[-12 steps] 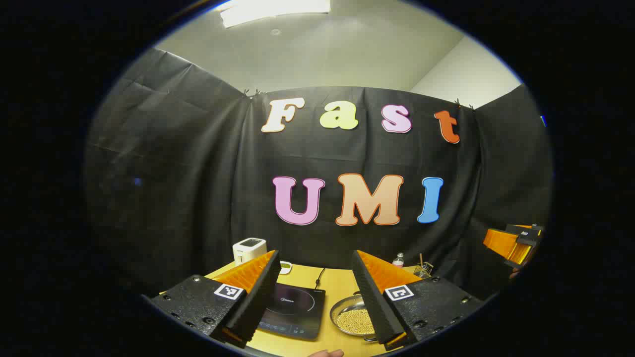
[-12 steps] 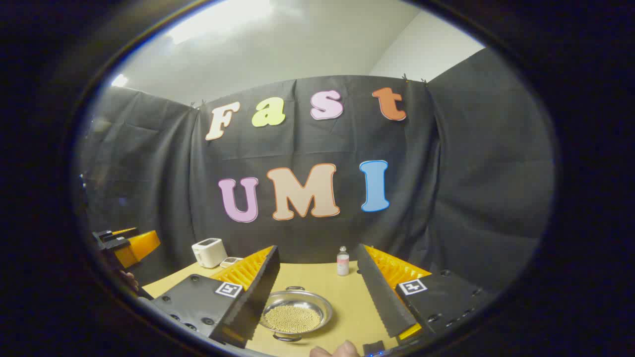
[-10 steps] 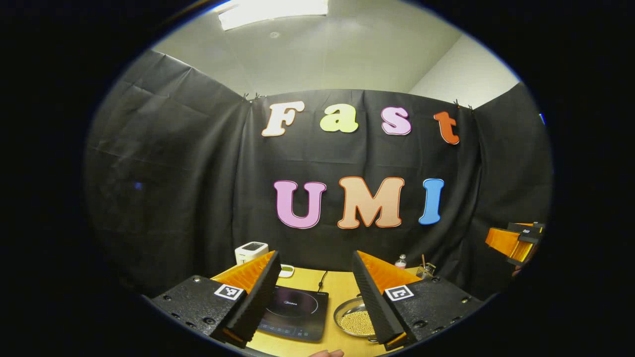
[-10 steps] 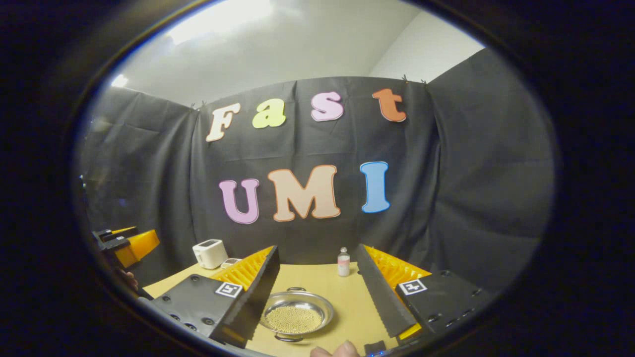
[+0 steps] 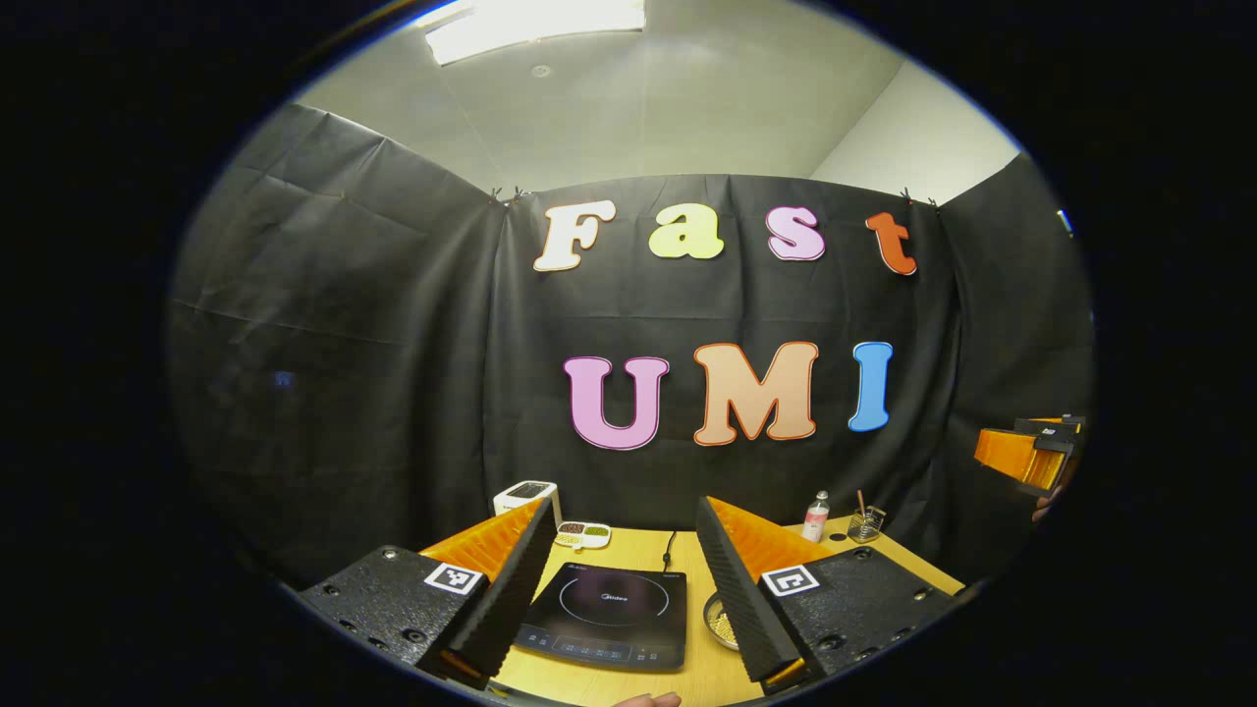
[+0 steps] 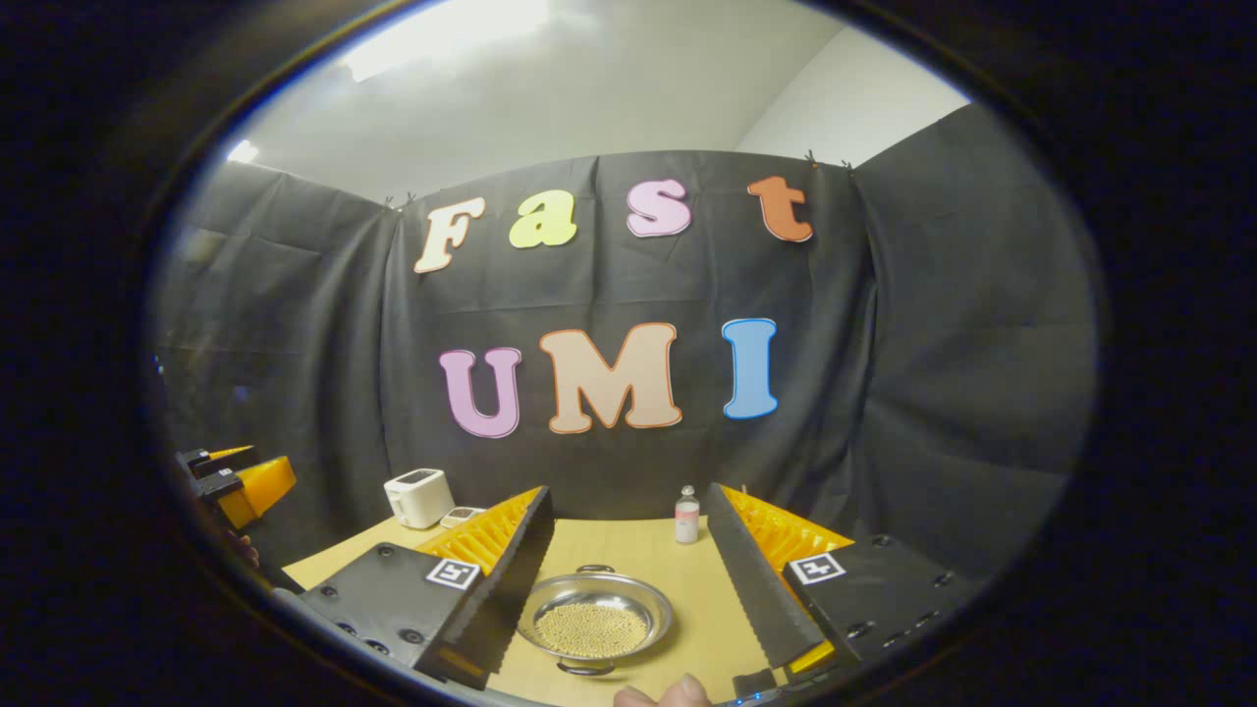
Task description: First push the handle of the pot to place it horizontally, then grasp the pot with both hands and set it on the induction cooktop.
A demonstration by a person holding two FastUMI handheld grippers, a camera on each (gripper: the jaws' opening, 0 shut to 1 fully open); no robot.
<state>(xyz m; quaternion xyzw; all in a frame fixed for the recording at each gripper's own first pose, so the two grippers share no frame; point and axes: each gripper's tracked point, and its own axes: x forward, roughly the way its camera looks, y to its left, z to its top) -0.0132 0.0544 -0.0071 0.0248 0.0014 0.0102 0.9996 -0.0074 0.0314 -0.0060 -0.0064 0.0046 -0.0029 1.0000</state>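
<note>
In the left gripper view, the left gripper (image 5: 621, 579) sits at the bottom of the frame with its two fingers spread wide and nothing between them, held up above the wooden table (image 5: 699, 663). Through the gap between the fingers lies the induction cooktop (image 5: 604, 617), a flat black square with a ring marked on its glass and a row of controls along its near edge, a cord running off its far side. Just right of it, half hidden behind the right finger, a sliver of the pot (image 5: 720, 622) shows. At the far right edge of that frame the other gripper hangs in the air, well apart. In the right gripper view, the right gripper (image 6: 628, 579) is likewise released, fingers wide and gripping nothing, and the pot (image 6: 595, 624) lies in the lower middle of the frame between them, on the table and touched by neither. It is a shallow, round, shiny metal pan filled with small yellowish beads, with a small loop handle at its far rim and another at its near rim. A bit of a hand (image 6: 663, 693) shows at the very bottom edge. Farther back on the table stand a small bottle (image 6: 686, 516) in the middle and a white toaster (image 6: 418, 497) to the left, near the black cloth wall.
</note>
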